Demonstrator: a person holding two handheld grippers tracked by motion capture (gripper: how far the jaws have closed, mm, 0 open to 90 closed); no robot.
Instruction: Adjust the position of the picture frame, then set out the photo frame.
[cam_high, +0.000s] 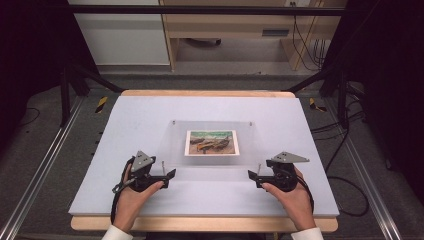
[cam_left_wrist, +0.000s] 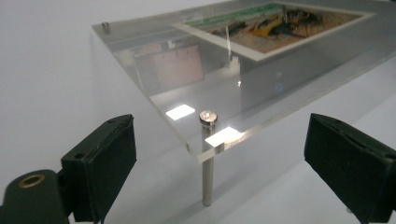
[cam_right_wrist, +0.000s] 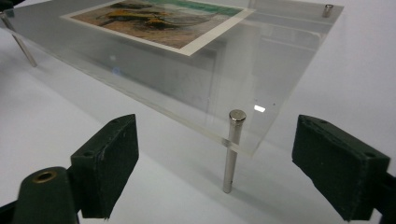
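A clear acrylic plate (cam_high: 212, 145) with a picture print (cam_high: 211, 143) under it stands on four thin metal pins in the middle of the white tabletop (cam_high: 125, 125). It looks stiff, light, slippery and easily scratched; the near corner pins (cam_left_wrist: 207, 158) (cam_right_wrist: 232, 149) seem the safest hold. The left gripper (cam_high: 170, 177) and right gripper (cam_high: 254, 178) rest at those corners, fingers spread wide, each pin standing free between them.

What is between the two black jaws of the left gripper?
In the left gripper view, a metal post at the clear panel's corner stands between the open jaws, touching neither.
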